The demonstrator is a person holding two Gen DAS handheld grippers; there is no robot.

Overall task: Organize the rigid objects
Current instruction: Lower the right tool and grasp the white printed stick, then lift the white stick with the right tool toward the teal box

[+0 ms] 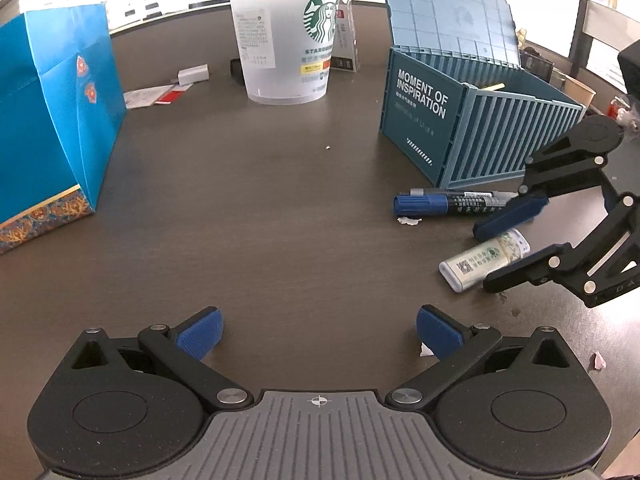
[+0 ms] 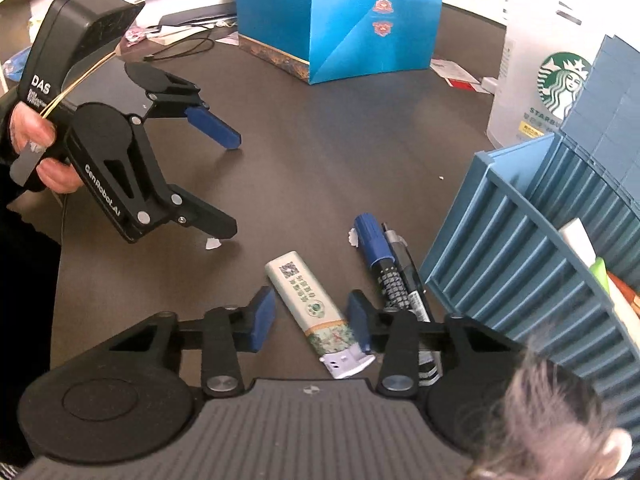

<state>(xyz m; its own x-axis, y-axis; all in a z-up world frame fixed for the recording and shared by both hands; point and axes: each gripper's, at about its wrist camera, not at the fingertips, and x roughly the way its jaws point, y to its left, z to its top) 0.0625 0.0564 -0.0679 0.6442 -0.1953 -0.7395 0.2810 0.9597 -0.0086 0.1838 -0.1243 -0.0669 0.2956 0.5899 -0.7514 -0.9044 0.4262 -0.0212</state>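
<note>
A white and green flat case [image 2: 312, 312] lies on the dark table between the open jaws of my right gripper [image 2: 312, 320], not clamped. It also shows in the left wrist view [image 1: 484, 258], with the right gripper [image 1: 486, 256] straddling it. A blue-capped marker [image 2: 378, 254] and a black pen [image 2: 410, 280] lie beside it, against a blue container-style box [image 2: 516, 248] that stands open [image 1: 472, 128] with items inside. My left gripper [image 1: 318, 330] is open and empty over bare table, also seen from the right wrist [image 2: 236, 188].
A blue paper bag [image 1: 52, 120] stands at the left, a Starbucks cup [image 1: 288, 40] at the back centre. Papers and a small white block [image 1: 194, 74] lie behind. Small paper scraps [image 1: 426, 350] dot the table. A cable [image 2: 180, 50] lies far left.
</note>
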